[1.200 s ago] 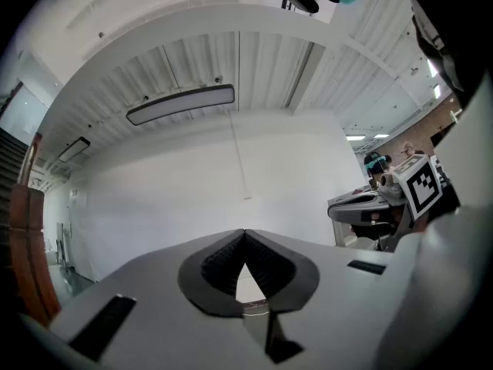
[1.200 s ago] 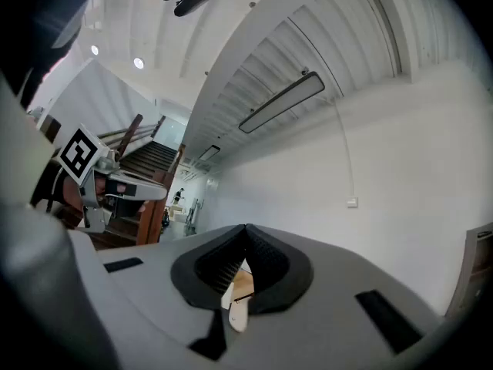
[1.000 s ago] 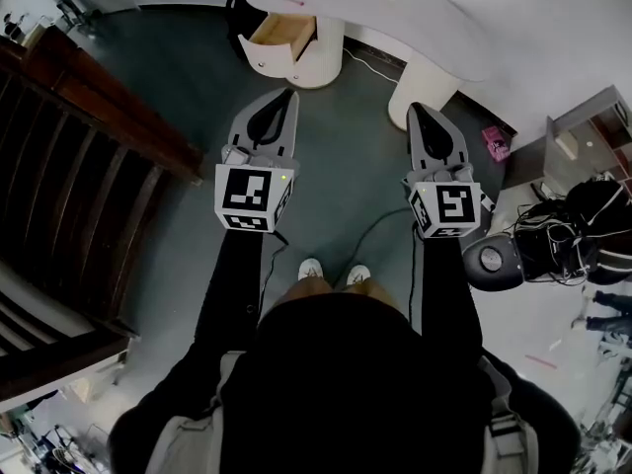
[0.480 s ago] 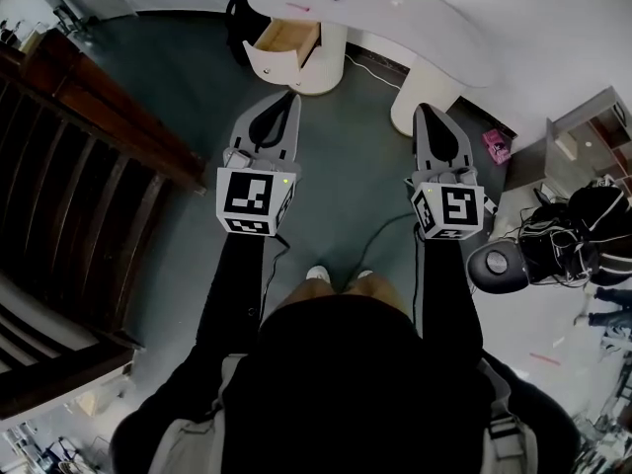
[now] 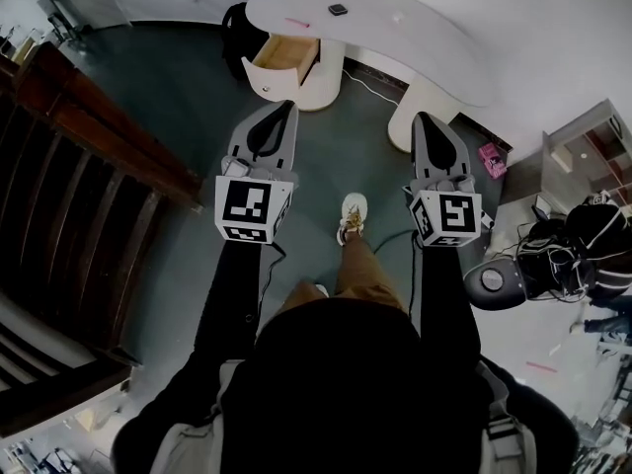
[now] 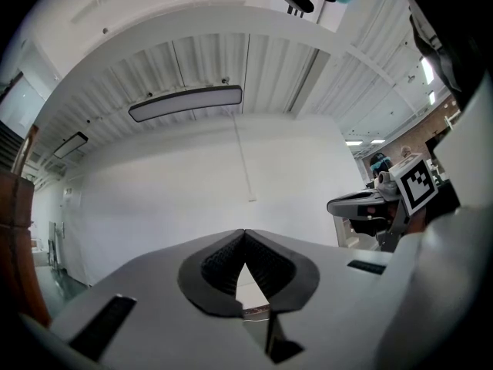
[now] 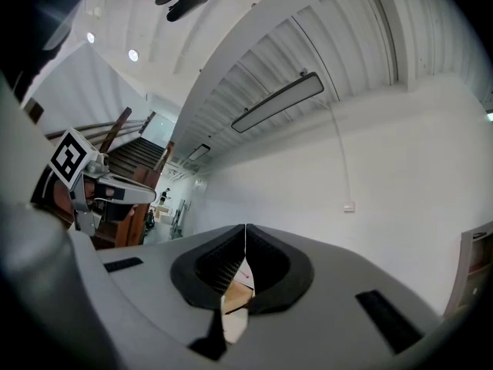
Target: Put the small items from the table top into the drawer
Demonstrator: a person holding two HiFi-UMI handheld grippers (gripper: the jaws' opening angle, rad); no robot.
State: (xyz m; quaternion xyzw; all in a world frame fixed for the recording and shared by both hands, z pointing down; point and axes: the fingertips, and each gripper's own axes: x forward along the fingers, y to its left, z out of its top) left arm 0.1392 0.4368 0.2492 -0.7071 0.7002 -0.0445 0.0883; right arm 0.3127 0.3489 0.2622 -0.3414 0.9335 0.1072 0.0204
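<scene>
The white curved table (image 5: pixel 434 42) stands far ahead in the head view. On its top lie a small dark item (image 5: pixel 338 9) and a thin pink item (image 5: pixel 296 23). Below the top's left end the wooden drawer (image 5: pixel 286 54) stands pulled open. My left gripper (image 5: pixel 287 106) (image 6: pixel 245 233) is held out over the floor, well short of the table, shut with nothing between the jaws. My right gripper (image 5: pixel 426 118) (image 7: pixel 246 228) is level with it, also shut and empty. Both gripper views look up at a white wall and ceiling.
A dark wooden stair railing (image 5: pixel 109 136) runs along the left. A pink box (image 5: pixel 491 153) lies on the floor right of the table leg. A round black-and-grey object (image 5: pixel 491 280) and black gear (image 5: pixel 578 255) sit at the right. A cable (image 5: pixel 370 70) trails by the table. My white shoe (image 5: pixel 352 215) is stepping forward.
The person has taken a step: a white-shoed foot has swung forward between the grippers. The table and drawer have shifted slightly in view. Both grippers stay shut and held out.
</scene>
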